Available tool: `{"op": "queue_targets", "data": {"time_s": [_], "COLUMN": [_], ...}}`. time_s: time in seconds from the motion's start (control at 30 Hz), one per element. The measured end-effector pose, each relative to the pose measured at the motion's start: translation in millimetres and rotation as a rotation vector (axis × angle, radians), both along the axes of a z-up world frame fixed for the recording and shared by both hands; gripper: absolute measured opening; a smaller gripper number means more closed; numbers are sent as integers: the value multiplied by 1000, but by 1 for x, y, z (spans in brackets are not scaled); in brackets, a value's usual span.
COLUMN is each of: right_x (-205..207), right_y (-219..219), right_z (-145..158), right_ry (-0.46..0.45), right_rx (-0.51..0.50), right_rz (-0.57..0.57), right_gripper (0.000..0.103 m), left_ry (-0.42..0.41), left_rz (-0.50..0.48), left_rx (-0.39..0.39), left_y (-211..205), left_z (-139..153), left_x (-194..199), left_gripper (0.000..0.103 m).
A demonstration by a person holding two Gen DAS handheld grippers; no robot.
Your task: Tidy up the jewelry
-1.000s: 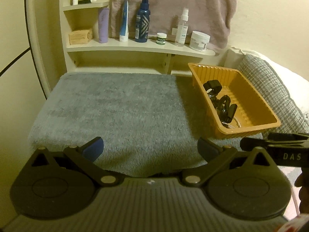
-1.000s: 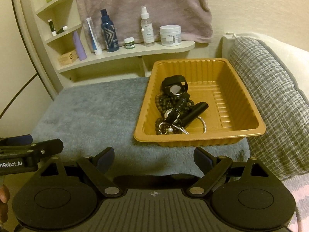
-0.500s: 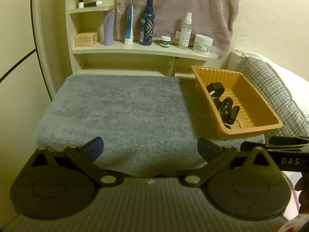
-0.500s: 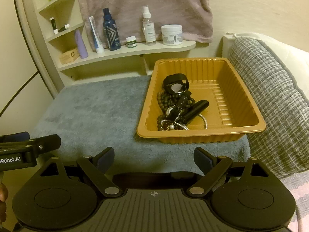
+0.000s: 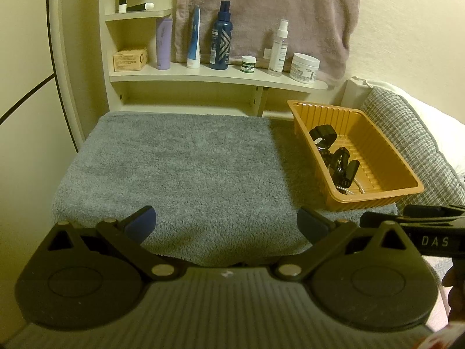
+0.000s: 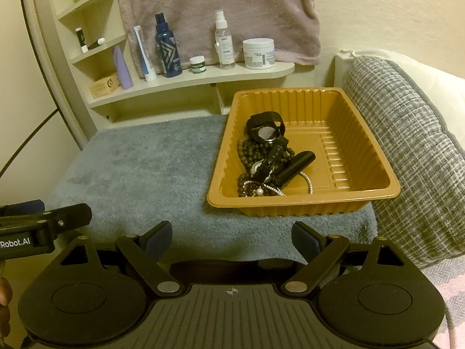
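Note:
An orange plastic tray (image 6: 363,145) sits on the right of a grey towel (image 6: 139,168); it also shows in the left wrist view (image 5: 386,157). In it lies a tangle of jewelry: a black watch (image 6: 266,128), dark bead strands (image 6: 252,151), a black tube (image 6: 296,164) and a pearl chain (image 6: 273,190). My right gripper (image 6: 231,240) is open and empty, just before the tray's near edge. My left gripper (image 5: 226,224) is open and empty over the towel's near edge, left of the tray.
A cream shelf (image 5: 215,74) behind the towel holds bottles, tubes, jars and a small box. A mauve towel (image 5: 261,8) hangs above it. A grey woven cushion (image 6: 412,145) lies right of the tray. A curved white frame (image 5: 61,67) stands at the left.
Both grippers have drawn back and risen slightly, so the tray and shelf look a little farther. Both stay open; nothing in the tray has moved.

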State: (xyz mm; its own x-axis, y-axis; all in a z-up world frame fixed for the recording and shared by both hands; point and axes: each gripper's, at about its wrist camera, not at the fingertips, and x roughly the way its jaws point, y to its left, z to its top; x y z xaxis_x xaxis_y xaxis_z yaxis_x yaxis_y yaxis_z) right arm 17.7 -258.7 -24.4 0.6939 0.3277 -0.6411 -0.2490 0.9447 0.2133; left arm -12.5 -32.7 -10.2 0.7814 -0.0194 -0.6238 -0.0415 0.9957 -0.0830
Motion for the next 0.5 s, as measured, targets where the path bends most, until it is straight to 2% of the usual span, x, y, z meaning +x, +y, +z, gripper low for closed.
{"op": "queue_targets", "data": {"time_s": [0.5], "right_x": [0], "right_y": [-2], "right_z": [0], "right_ry": [1], "right_rx": [8], "right_rz": [-11], "right_gripper": [89], "left_ry": [-2], "left_rz": [-6], "left_rx": [7], "left_y": [-2], "left_z": [1], "left_x": [-1], "left_gripper": [103]}}
